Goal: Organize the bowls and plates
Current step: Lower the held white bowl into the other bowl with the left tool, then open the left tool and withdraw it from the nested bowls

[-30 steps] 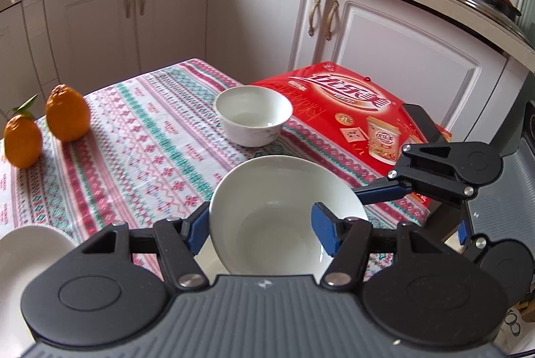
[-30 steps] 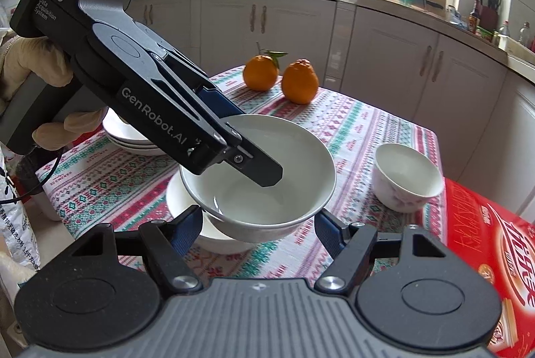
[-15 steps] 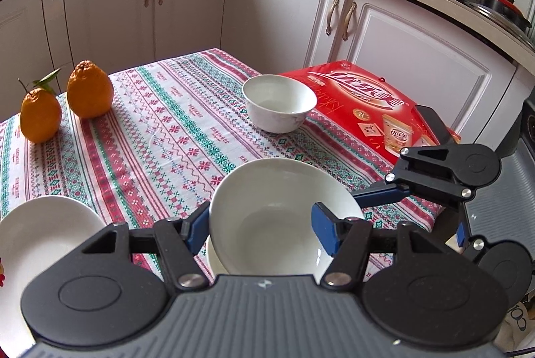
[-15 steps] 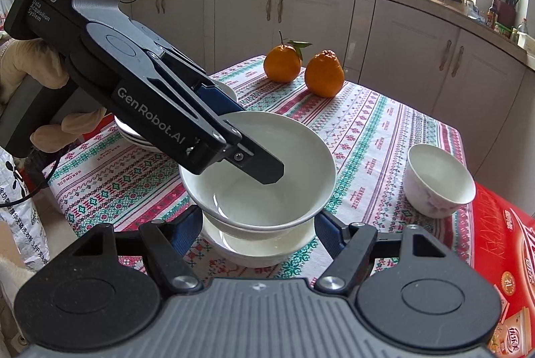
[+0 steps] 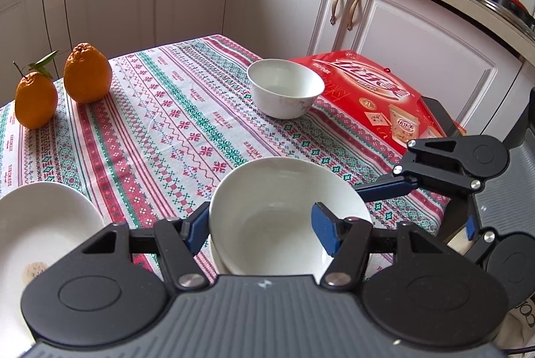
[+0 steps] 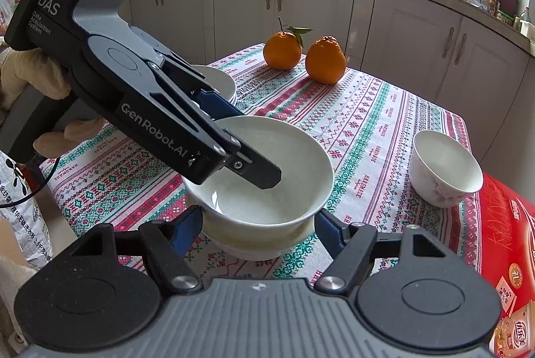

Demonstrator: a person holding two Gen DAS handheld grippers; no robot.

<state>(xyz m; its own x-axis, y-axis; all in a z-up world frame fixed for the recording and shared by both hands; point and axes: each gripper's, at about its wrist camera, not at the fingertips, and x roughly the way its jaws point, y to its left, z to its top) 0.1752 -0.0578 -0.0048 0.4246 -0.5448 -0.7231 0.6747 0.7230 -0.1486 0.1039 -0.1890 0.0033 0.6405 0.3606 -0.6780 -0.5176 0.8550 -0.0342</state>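
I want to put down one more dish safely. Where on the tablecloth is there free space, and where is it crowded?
Free: the wide middle of the tablecloth, bordered by the two oranges, the small bowl and the stacked bowls. Crowded: the near edge, with both claws at the stacked bowls and the plates beside them.

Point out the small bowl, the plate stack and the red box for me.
small bowl (image 5: 285,87): left wrist view, inside of its bowl.
plate stack (image 6: 219,84): right wrist view, top plate's rim.
red box (image 5: 374,90): left wrist view, printed lid.
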